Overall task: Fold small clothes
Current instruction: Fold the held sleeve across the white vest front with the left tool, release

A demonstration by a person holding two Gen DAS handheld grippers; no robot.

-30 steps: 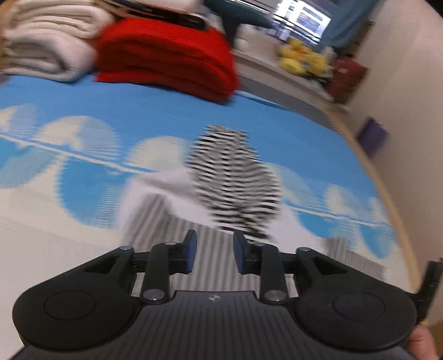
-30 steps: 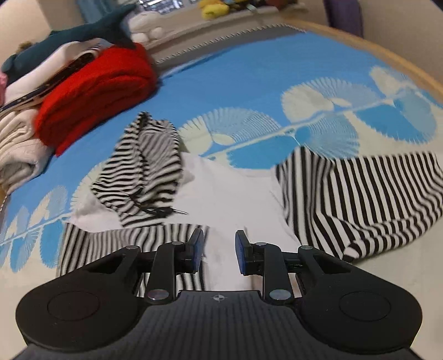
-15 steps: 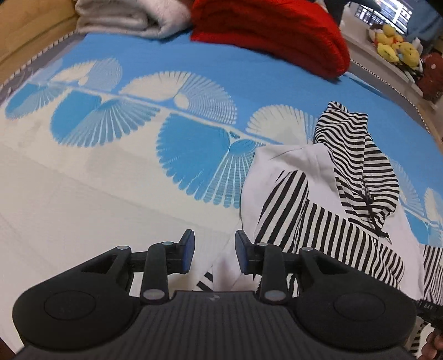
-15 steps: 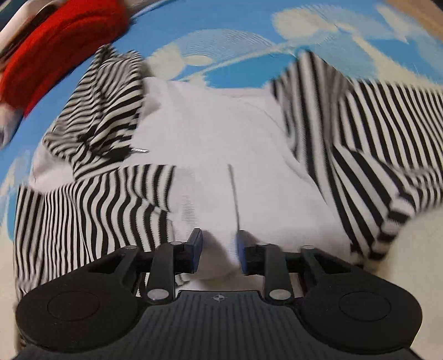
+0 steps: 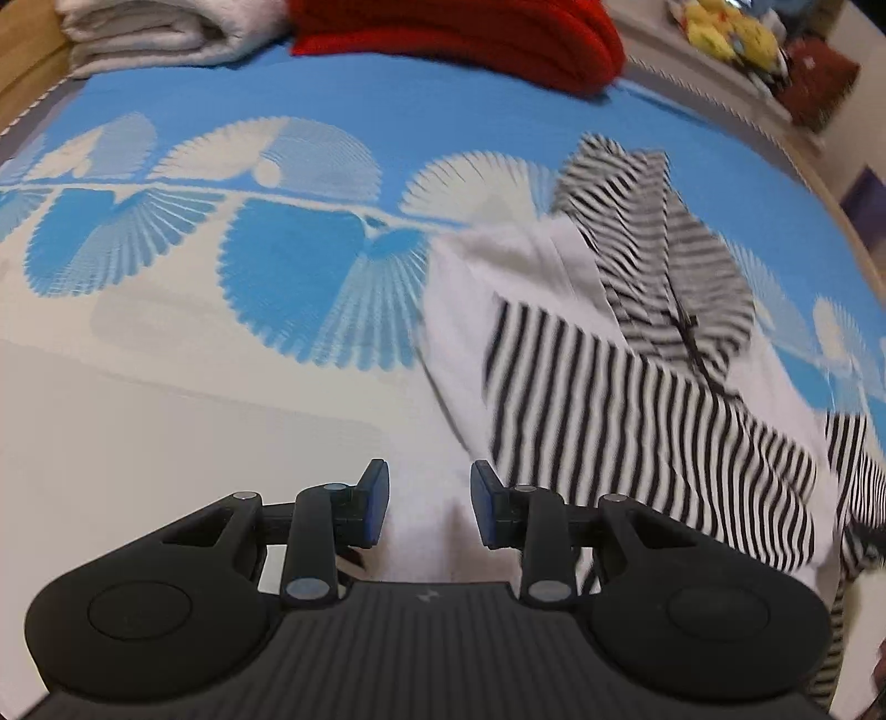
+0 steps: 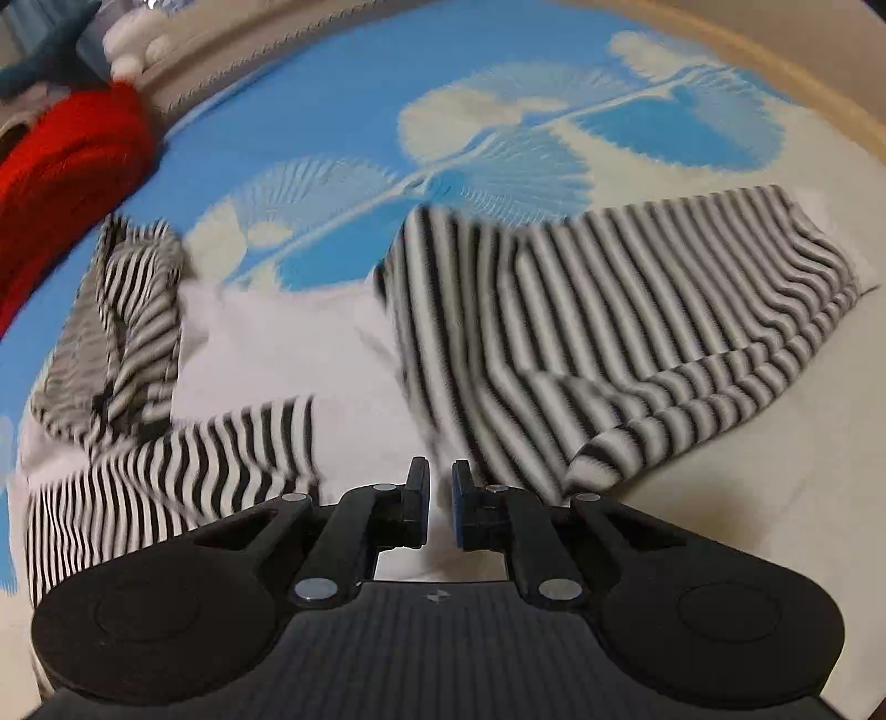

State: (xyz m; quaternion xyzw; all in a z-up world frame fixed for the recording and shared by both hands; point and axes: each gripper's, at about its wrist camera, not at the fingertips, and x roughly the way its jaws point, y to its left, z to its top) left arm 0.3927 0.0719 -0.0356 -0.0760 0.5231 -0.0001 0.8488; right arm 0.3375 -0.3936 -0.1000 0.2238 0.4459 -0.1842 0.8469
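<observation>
Stripes, black and white, run down the sleeves and hood of the small hoodie (image 6: pixel 288 354); its body is white. It lies on the blue and cream mat (image 5: pixel 221 310), middle of the frame. Right gripper (image 6: pixel 440 509) pinches the white hem. Left gripper (image 5: pixel 426 507) is apart over the hem's edge. Only the left view shows yellow toys (image 5: pixel 725 33), upper right. No writing shows.

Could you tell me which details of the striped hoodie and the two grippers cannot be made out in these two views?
- Right wrist: whether the right gripper pinches the hoodie; its fingers stand nearly together over white cloth, and the gripper body hides the hem.
- Left wrist: the hoodie's near hem, behind the open left gripper.
- Left wrist: the far sleeve, cut off by the right edge.
- Both: stripe edges and hood drawstring, motion-blurred.
</observation>
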